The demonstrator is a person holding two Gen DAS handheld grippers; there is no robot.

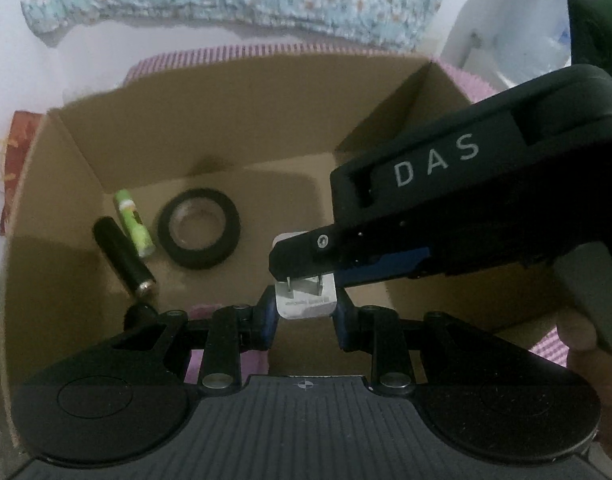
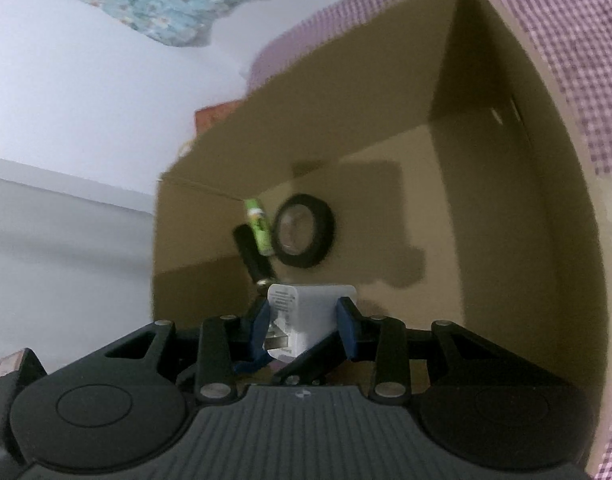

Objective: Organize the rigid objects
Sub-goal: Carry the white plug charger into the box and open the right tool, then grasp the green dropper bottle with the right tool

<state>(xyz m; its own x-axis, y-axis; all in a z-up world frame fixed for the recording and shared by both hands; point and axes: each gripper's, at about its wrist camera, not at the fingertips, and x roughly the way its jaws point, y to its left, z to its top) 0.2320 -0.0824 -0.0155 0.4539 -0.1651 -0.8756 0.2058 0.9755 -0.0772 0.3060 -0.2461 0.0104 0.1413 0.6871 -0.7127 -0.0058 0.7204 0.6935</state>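
Here the white USB wall charger [image 1: 306, 300] is pinched by both the left gripper [image 1: 306, 316] and right gripper [image 2: 306, 322] above the cardboard box [image 1: 265, 120]; it looks light, rigid and slick, best gripped on flat sides, away from its prongs. Beyond lie a black cylinder [image 1: 123, 256], green tube [image 1: 133, 224] and black tape roll [image 1: 199, 234].

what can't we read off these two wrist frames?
- Left wrist: the printed label on the white charger is blurred, unreadable.
- Left wrist: the right gripper covers the charger's top and the box floor behind it.
- Right wrist: the end of the black cylinder is hidden behind the charger.
- Both views: the near wall of the cardboard box is blocked by gripper bodies.
- Left wrist: the red item outside the box is cut off by its wall.
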